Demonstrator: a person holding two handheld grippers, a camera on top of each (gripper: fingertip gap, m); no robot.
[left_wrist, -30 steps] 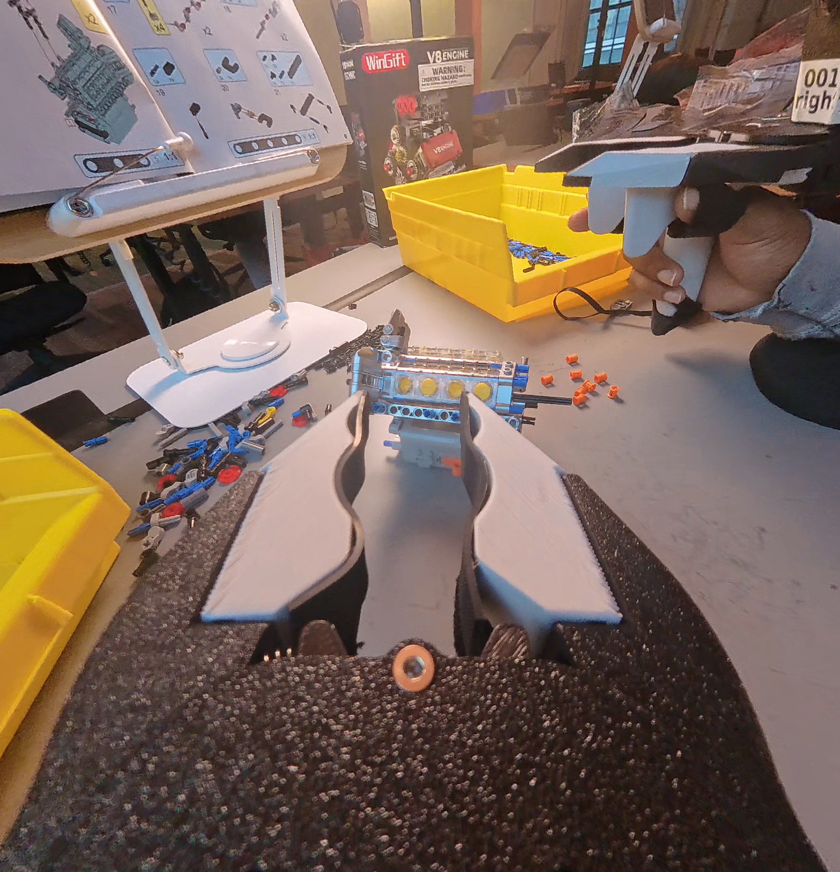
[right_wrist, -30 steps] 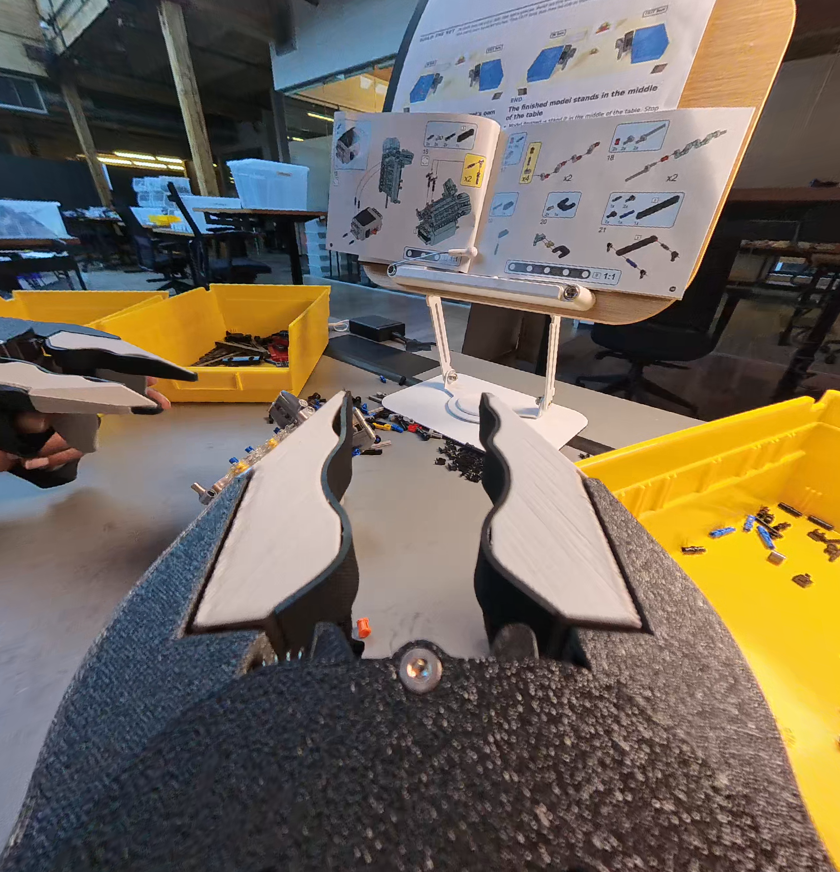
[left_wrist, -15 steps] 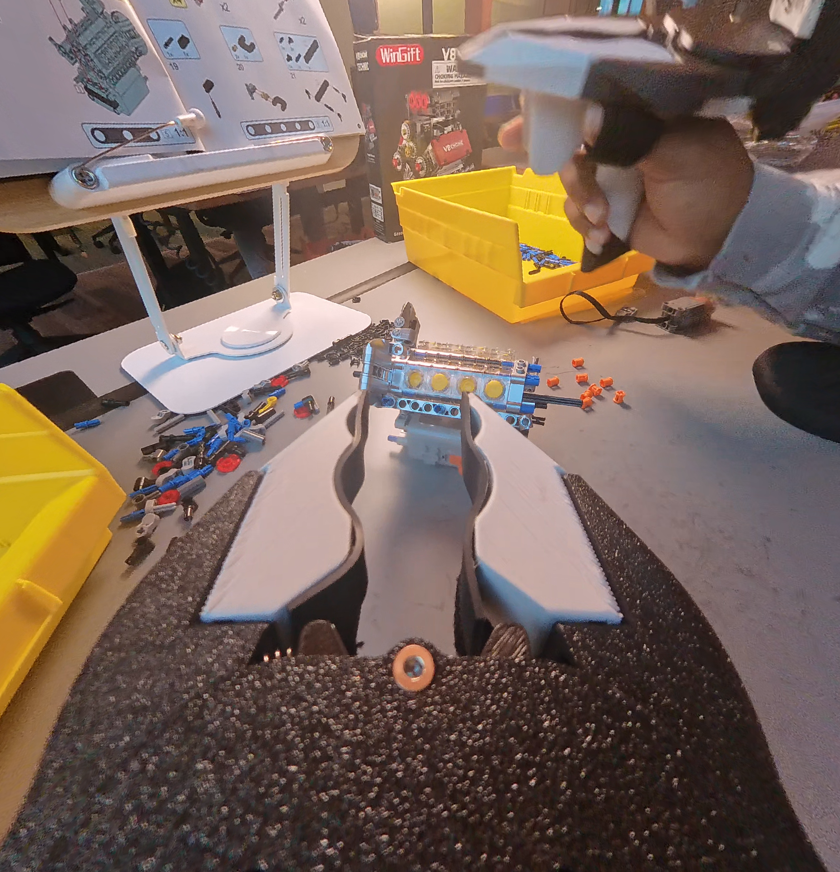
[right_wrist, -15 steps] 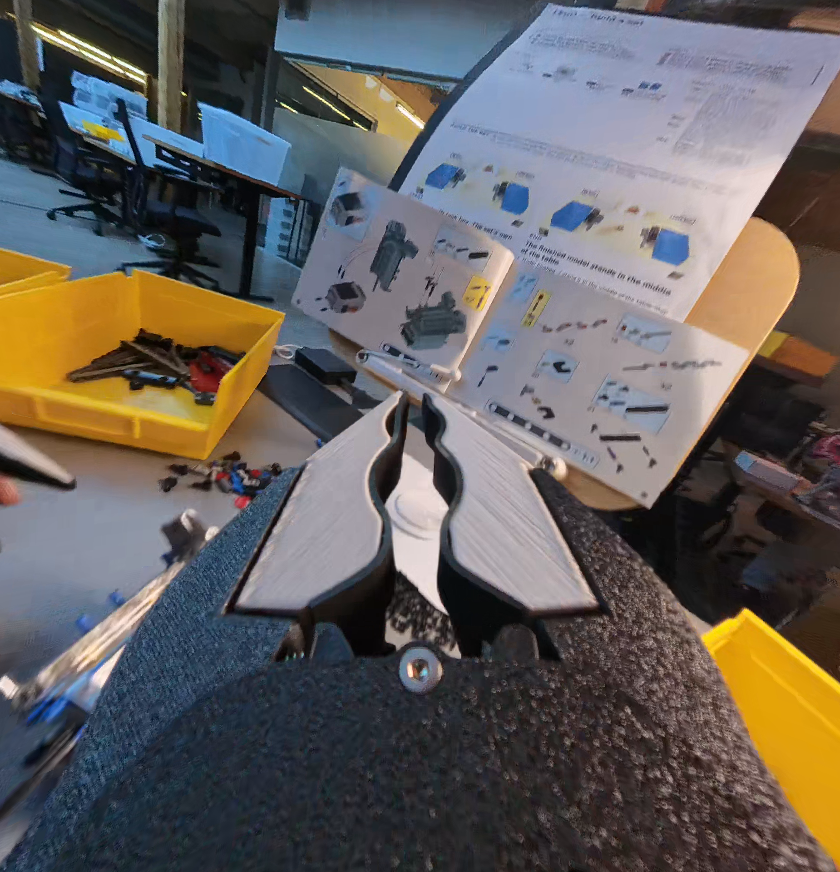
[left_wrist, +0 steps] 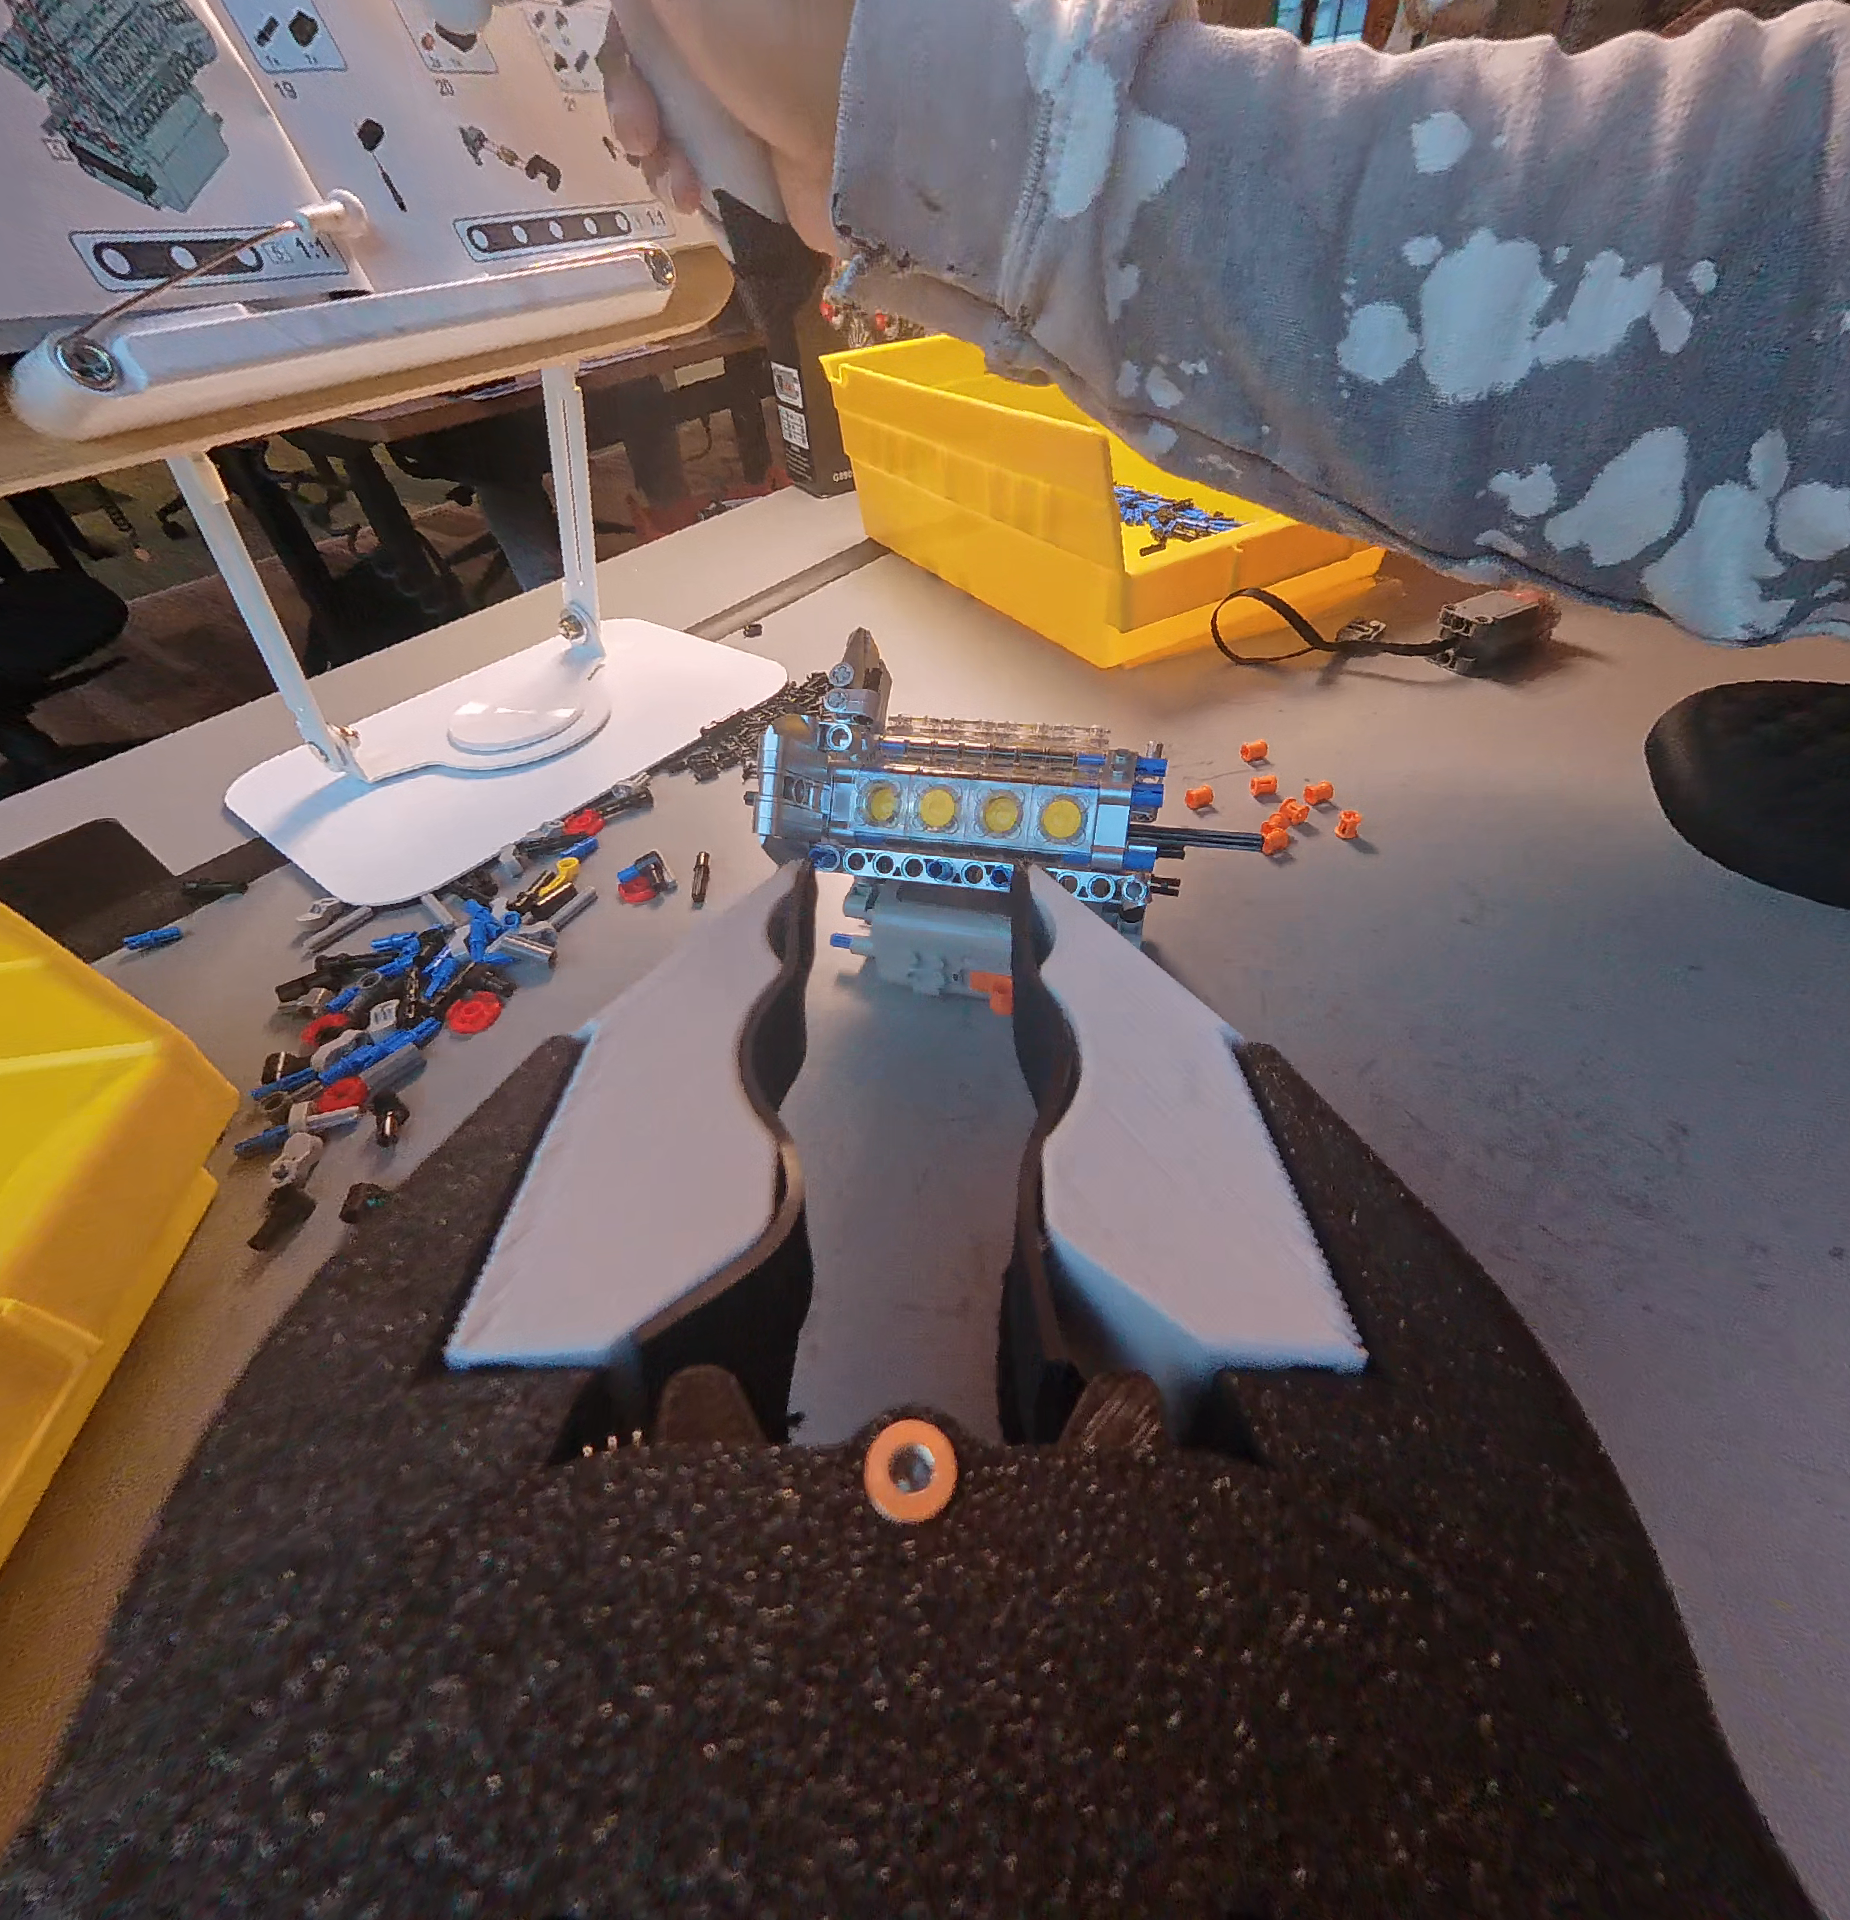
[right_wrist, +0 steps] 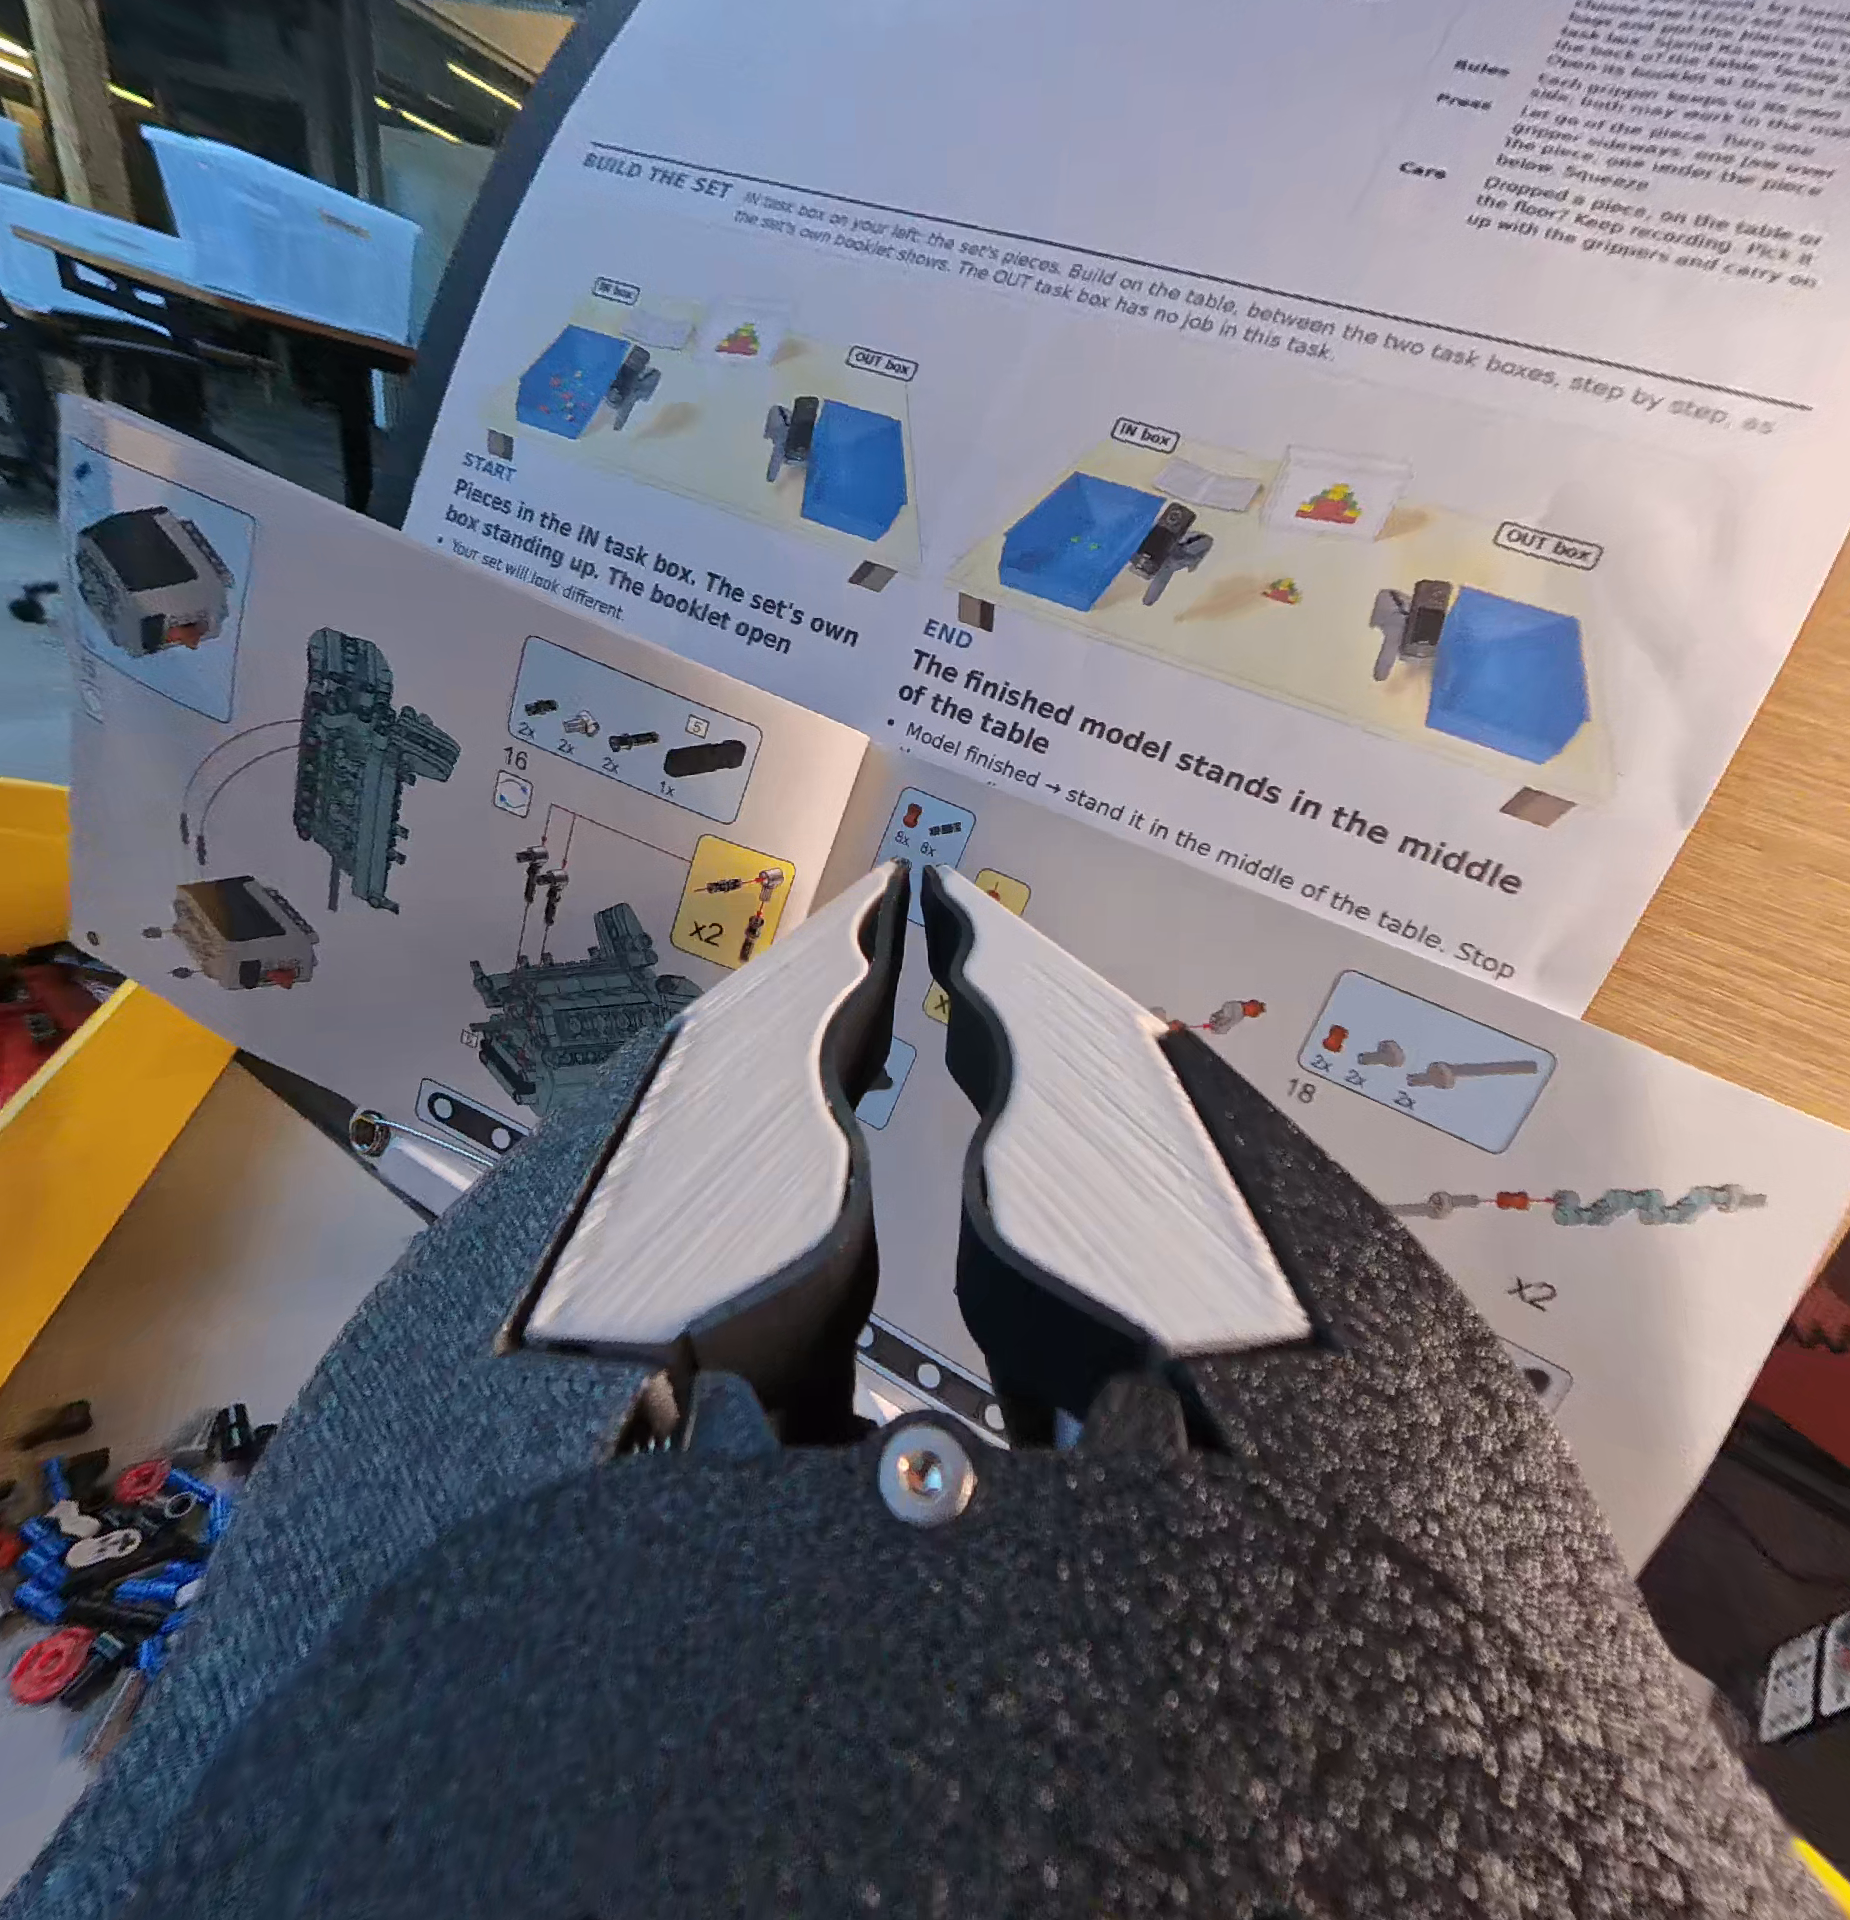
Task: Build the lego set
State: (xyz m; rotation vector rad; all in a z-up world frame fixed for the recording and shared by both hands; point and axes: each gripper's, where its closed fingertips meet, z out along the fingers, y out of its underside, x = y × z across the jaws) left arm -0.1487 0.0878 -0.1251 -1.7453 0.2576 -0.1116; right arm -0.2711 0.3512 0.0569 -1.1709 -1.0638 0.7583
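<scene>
Grey and matte, the counter (left_wrist: 1523, 1195) carries a half-built brick engine model with four yellow round studs in a clear-topped blue-and-grey block (left_wrist: 962, 821). The left tool (left_wrist: 910, 894) sits low just in front of it, its white fingers spread apart with nothing between them, their tips on either side of the model's grey lower block; whether they touch it I cannot tell. Loose blue, black and red pins (left_wrist: 401, 997) lie scattered to the left, small orange bushes (left_wrist: 1285, 805) to the right, and a yellow plastic bin (left_wrist: 1004, 509) stands behind. A person's bleach-spotted grey sleeve (left_wrist: 1420, 281) reaches across above. The right tool (right_wrist: 913, 878) is raised to the open instruction booklet (right_wrist: 433, 790) on its white stand (left_wrist: 464, 769), its fingertips all but closed at the booklet's centre fold, gripping nothing that I can see.
</scene>
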